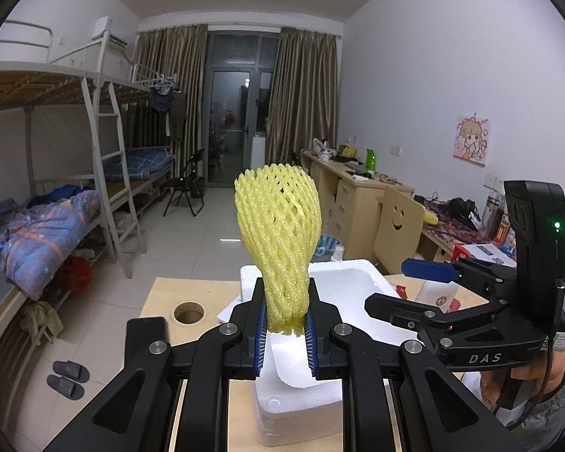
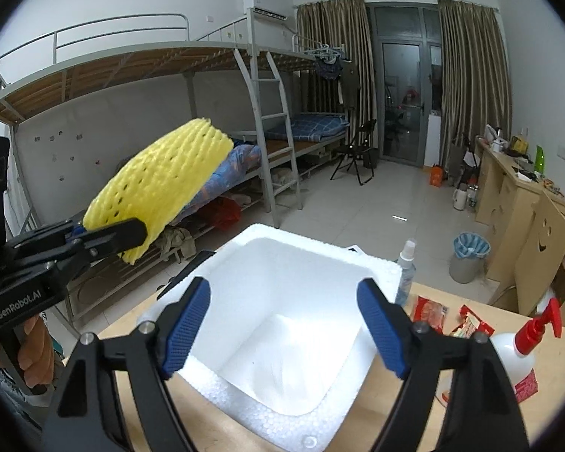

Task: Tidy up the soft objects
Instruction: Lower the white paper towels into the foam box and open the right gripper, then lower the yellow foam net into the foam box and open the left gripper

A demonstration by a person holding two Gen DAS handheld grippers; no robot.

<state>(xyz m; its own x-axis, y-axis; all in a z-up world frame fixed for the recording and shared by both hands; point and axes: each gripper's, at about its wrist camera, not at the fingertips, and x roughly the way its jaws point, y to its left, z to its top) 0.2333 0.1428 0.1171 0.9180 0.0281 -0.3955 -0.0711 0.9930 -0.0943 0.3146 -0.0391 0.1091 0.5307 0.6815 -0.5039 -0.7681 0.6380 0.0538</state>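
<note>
The left gripper (image 1: 284,312) is clenched on the narrow end of a yellow foam mesh fruit sleeve (image 1: 278,229), which fans out wide above the blue pads and is held in the air over the desk — it touches nothing else. Below it sits a white polystyrene foam box (image 2: 380,275), open at the top, on the light wooden desk (image 2: 467,433); a pale sheet or liner lies at the bottom of the box, and what it is cannot be told. The right gripper (image 2: 282,331) hangs over the box with its blue-padded fingers (image 2: 186,327) spread wide, released and grasping nothing. Toward the desk's right edge, beside the box, stand a clear spray bottle (image 2: 406,271), red snack packets (image 2: 431,314) and a white bottle with a red pump top (image 2: 523,354).
</note>
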